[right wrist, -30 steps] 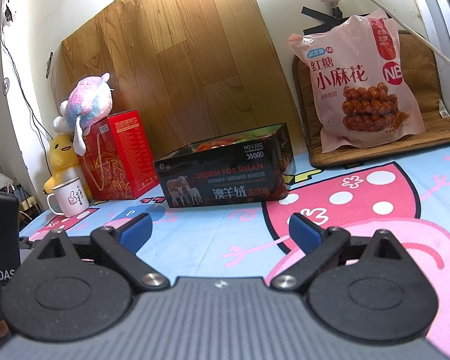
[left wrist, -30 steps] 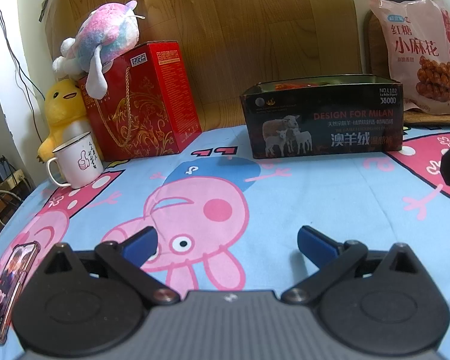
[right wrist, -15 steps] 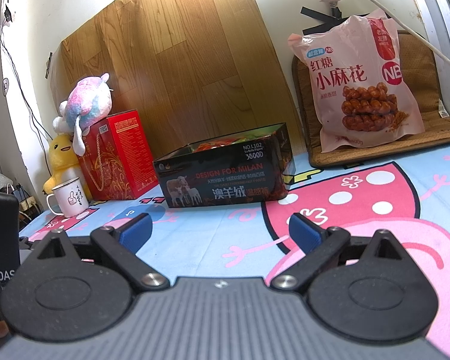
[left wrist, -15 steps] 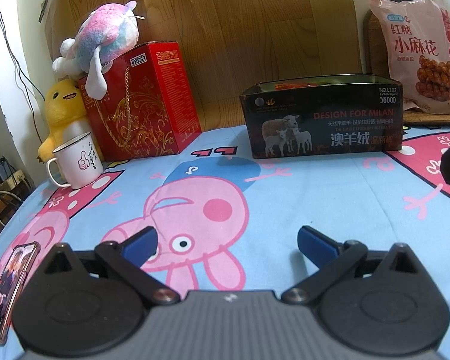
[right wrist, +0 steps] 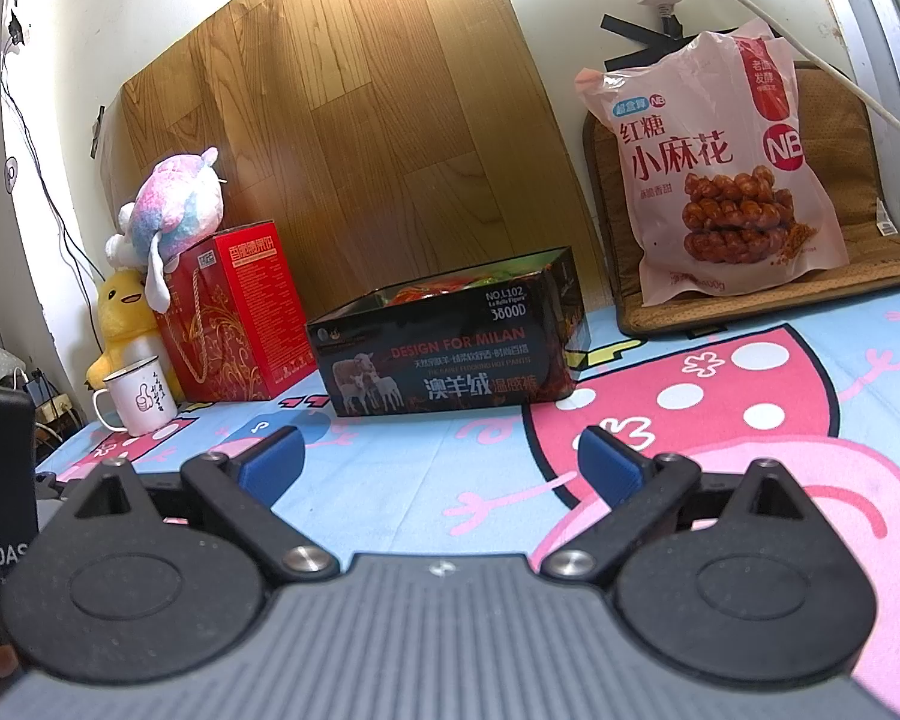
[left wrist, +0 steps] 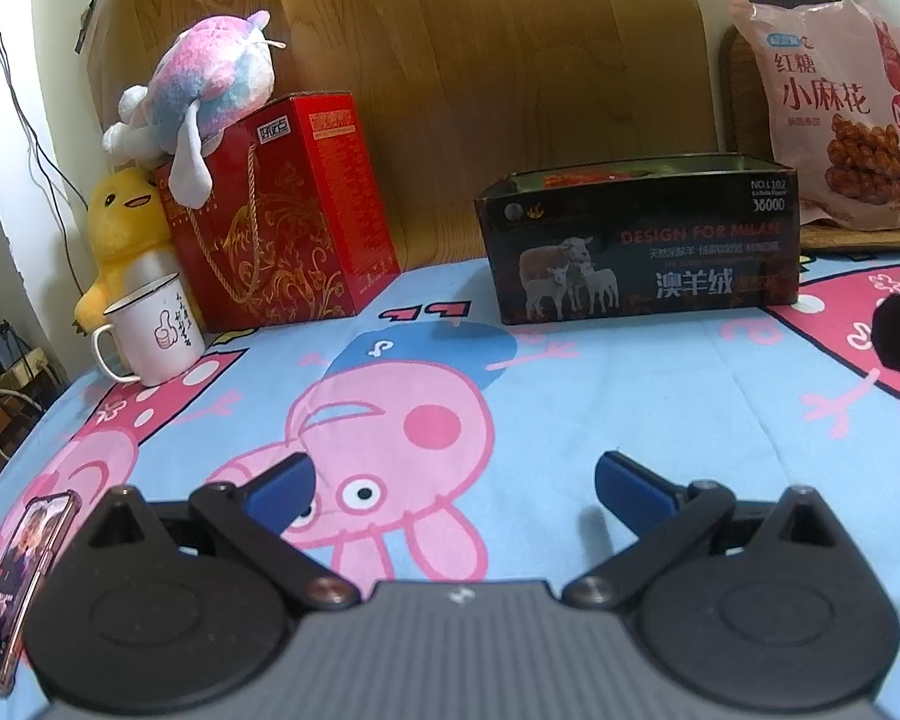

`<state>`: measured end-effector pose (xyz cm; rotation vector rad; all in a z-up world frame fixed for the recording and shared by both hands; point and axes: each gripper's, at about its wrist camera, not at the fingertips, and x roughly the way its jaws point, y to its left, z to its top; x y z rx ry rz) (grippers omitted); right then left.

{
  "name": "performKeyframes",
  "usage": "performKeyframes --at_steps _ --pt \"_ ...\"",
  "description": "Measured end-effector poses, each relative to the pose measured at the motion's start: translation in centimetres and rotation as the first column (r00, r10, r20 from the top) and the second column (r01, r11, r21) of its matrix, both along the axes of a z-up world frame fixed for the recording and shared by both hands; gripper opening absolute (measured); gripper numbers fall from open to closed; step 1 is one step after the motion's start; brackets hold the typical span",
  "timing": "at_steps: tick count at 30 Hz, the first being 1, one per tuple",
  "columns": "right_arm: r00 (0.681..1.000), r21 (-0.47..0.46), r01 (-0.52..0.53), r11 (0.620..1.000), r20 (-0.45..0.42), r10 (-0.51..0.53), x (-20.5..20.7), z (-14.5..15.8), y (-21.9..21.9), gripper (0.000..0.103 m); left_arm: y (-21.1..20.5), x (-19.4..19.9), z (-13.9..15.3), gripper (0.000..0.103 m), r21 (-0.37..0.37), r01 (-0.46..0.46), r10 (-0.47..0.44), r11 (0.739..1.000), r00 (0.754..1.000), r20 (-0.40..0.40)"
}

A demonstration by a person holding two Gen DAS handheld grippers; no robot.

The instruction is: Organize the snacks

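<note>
- Only the left wrist view shows the phone (left wrist: 21,585), lying left of the left tool (left wrist: 453,483).
- The black box (right wrist: 450,348) sits ahead of the right tool (right wrist: 441,459); the snack bag (right wrist: 717,174) leans far right.
- Both tools gape wide, empty, low over the cartoon sheet (left wrist: 630,396).

Left gripper (left wrist: 453,483): grey ribbed housing at centre, small white logo near front edge. Two black round-lobed side plates with recessed circular discs and triangular cut-outs. Black link arms, silver pivot screw at each inner joint. Blue rectangular fingertips (left wrist: 627,480).

Right gripper (right wrist: 441,459): identical build: grey ribbed housing, black textured lobes, silver pivot screws, blue fingertips (right wrist: 270,462). Black device body at far left edge of right wrist view, white letters "OAS" partly visible. Sliver of skin at lower left corner.
</note>
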<state>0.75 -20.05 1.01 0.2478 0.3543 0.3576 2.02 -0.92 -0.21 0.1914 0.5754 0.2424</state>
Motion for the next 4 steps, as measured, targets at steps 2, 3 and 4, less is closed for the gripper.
performKeyframes --at_steps 2,3,4 --pt "1.0 0.0 0.0 1.0 0.0 0.0 -0.01 0.0 -0.01 0.099 -0.11 -0.04 0.01 0.103 0.004 0.004 -0.004 1.0 1.0 0.003" --pt "1.0 0.001 0.0 1.0 0.0 0.0 -0.01 0.0 -0.01 0.099 -0.14 -0.03 0.0 0.103 0.005 0.009 -0.009 1.0 1.0 0.001" --pt "1.0 0.001 0.0 1.0 0.0 0.0 -0.02 0.0 -0.02 0.099 -0.2 0.04 -0.01 0.103 0.007 0.011 -0.011 1.0 1.0 -0.002"
